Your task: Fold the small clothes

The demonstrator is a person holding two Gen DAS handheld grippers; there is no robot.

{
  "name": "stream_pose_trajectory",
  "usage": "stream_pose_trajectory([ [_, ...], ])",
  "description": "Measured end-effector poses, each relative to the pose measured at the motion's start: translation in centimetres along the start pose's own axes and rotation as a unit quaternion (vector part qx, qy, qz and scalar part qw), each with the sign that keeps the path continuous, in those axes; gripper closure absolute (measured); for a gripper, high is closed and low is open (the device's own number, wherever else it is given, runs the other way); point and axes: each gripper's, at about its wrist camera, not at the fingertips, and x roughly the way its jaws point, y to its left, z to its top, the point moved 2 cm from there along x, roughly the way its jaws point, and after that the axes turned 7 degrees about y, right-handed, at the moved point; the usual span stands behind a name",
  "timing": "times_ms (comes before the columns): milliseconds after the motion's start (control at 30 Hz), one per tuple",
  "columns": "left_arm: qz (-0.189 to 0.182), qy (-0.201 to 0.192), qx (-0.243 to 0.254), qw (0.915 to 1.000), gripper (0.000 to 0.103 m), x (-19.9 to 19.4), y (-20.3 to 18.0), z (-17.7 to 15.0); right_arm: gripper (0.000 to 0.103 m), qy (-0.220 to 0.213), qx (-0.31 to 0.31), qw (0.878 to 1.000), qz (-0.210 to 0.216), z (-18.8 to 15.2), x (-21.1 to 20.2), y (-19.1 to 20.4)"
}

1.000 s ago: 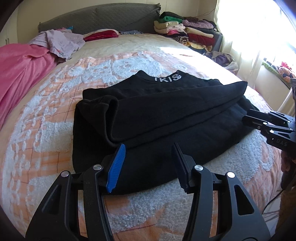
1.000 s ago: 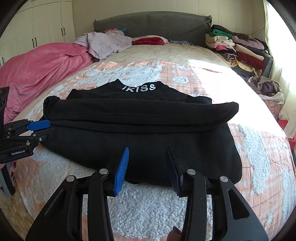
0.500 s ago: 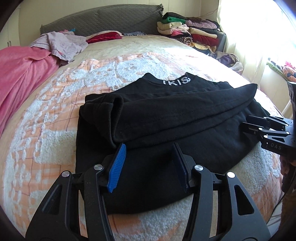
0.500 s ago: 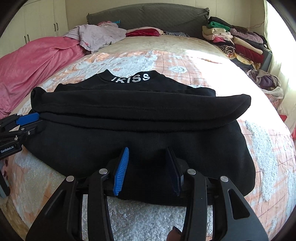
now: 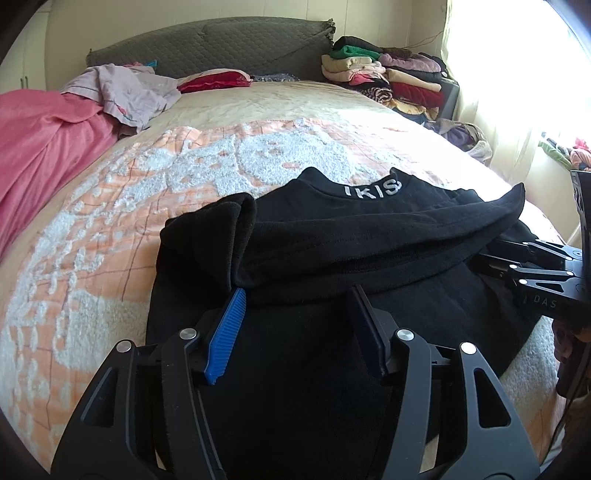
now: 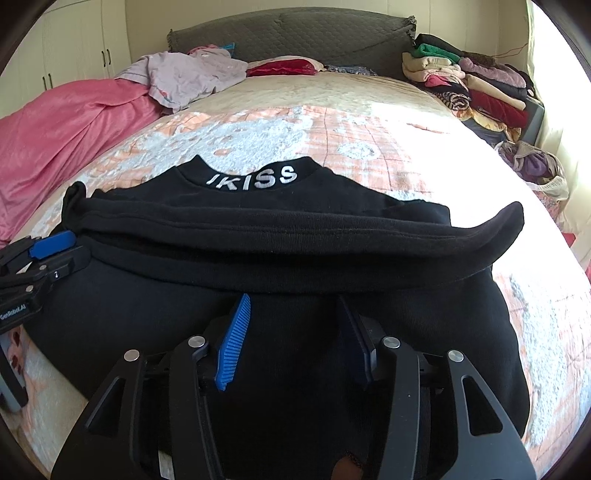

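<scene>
A black sweatshirt (image 5: pixel 369 229) with white "IKISS" lettering on its collar lies flat on the bed, sleeves folded across its chest. My left gripper (image 5: pixel 297 295) hovers over the garment's lower left part, tips at the edge of the folded sleeve band. Its jaws are opening, and only the flat cloth lies below them, unpinched. My right gripper (image 6: pixel 293 301) hangs over the lower middle of the same sweatshirt (image 6: pixel 295 229), jaws also opening, with nothing gripped. Each gripper shows from the side in the other's view: the right gripper (image 5: pixel 495 258), the left gripper (image 6: pixel 62 247).
The orange-and-white bedspread (image 6: pixel 369 140) covers the bed. A pink blanket (image 6: pixel 74 122) and a lilac garment (image 6: pixel 184 77) lie at the left, a red cushion (image 6: pixel 284 66) by the grey headboard (image 6: pixel 295 33). Stacked folded clothes (image 6: pixel 472 81) sit at the back right.
Both grippers have moved forward from the bed's near edge to above the sweatshirt's lower half. Both pairs of jaws stand a little wider than before.
</scene>
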Motion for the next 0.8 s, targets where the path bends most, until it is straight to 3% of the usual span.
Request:
stream_pose_trajectory([
  [267, -0.026, -0.02, -0.025, 0.9992, 0.053, 0.4, 1.2, 1.9, 0.055, -0.011, 0.002, 1.0, -0.021, 2.9, 0.7, -0.2],
  [433, -0.007, -0.063, -0.026, 0.9976, 0.048, -1.5, 1.9, 2.5, 0.054, -0.026, 0.032, 0.999, -0.025, 4.4, 0.4, -1.4],
  [500, 0.006, -0.089, -0.03, 0.9956, 0.038, -2.7, 2.3, 2.8, 0.054, -0.033, 0.044, 0.998, -0.023, 4.7, 0.2, -2.0],
  [633, 0.009, -0.123, -0.054, 0.9909, 0.036, -4.8, 3.7, 3.3, 0.053, -0.057, 0.062, 0.996, -0.025, 4.7, -1.4, -3.3],
  [800, 0.014, -0.113, -0.079, 0.9903, 0.035, -5.1, 5.4, 3.2, 0.047, -0.069, 0.085, 0.993, -0.044, 4.2, -3.2, -6.1],
])
